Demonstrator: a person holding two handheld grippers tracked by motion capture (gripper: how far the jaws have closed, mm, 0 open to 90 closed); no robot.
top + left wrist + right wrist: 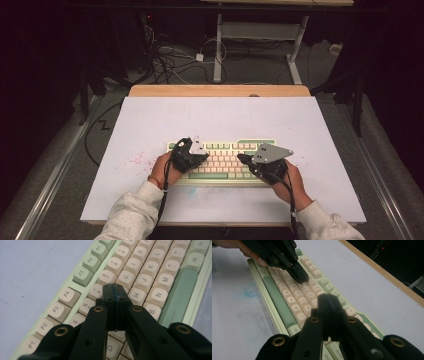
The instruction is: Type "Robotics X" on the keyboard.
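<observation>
A pale green keyboard [225, 146] with cream keys and a green space bar lies near the front of the white table top [220, 117]. My left gripper [205, 157] hovers over its left half, jaws shut and empty, tip above the 6 and Y keys [115, 287]. My right gripper [240, 158] is over the right half, jaws also shut with nothing between them, tip [327, 297] above the keys near the right end. In the right gripper view the left gripper [299, 277] touches or nearly touches the middle keys of the keyboard [287, 293]. The keyboard [155, 277] runs diagonally in the left gripper view.
Red specks [136, 160] mark the white surface left of the keyboard; a faint blue smudge [251, 291] lies in front of it. A wooden edge [220, 90] borders the far side. Beyond it are floor cables [170, 62] and desk legs [218, 55].
</observation>
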